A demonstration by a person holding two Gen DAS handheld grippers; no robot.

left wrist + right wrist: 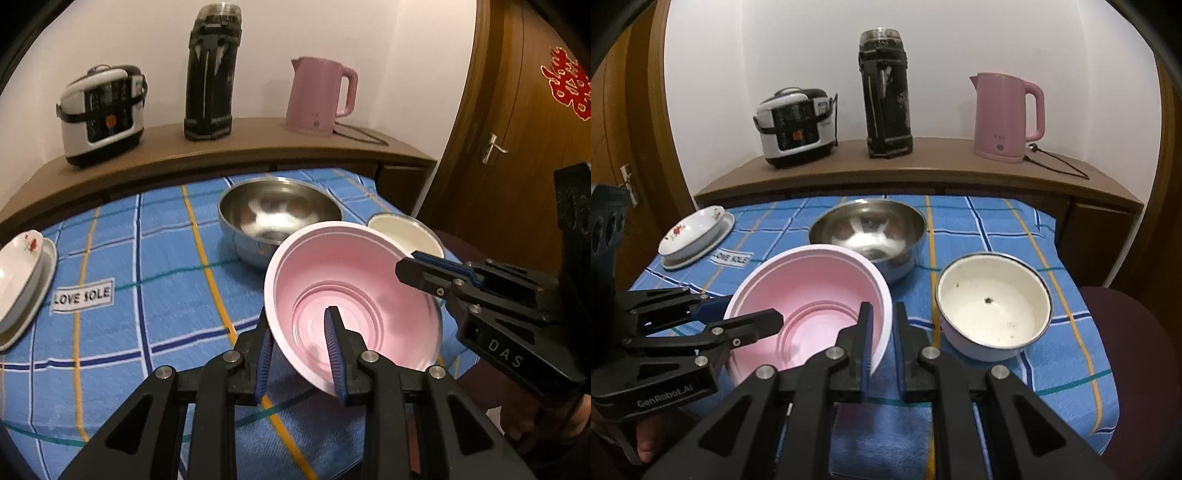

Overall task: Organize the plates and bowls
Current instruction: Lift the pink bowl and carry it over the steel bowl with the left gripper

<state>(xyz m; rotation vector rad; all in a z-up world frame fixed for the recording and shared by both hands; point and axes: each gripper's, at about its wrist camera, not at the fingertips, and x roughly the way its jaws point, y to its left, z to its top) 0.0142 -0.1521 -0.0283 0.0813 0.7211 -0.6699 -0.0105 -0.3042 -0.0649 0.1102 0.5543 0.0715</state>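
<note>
A pink plastic bowl (351,280) (812,284) is tilted above the blue checked tablecloth (147,258), and both grippers grip its rim. My left gripper (298,314) (738,314) is shut on the near-left rim, one finger inside the bowl and one outside. On the opposite rim my right gripper (882,308) (410,264) is shut in the same way. Behind it stands a steel bowl (280,210) (868,229). A white enamel bowl (993,299) (406,232) sits to the right. A flowered dish (690,229) (18,266) rests on a white plate (727,225) at the far left.
A wooden sideboard (923,173) behind the table carries a rice cooker (796,125), a tall black flask (886,96) and a pink kettle (1004,118) with a trailing cord. A brown door (517,147) stands at the right. A dark red seat (1126,317) borders the table's right edge.
</note>
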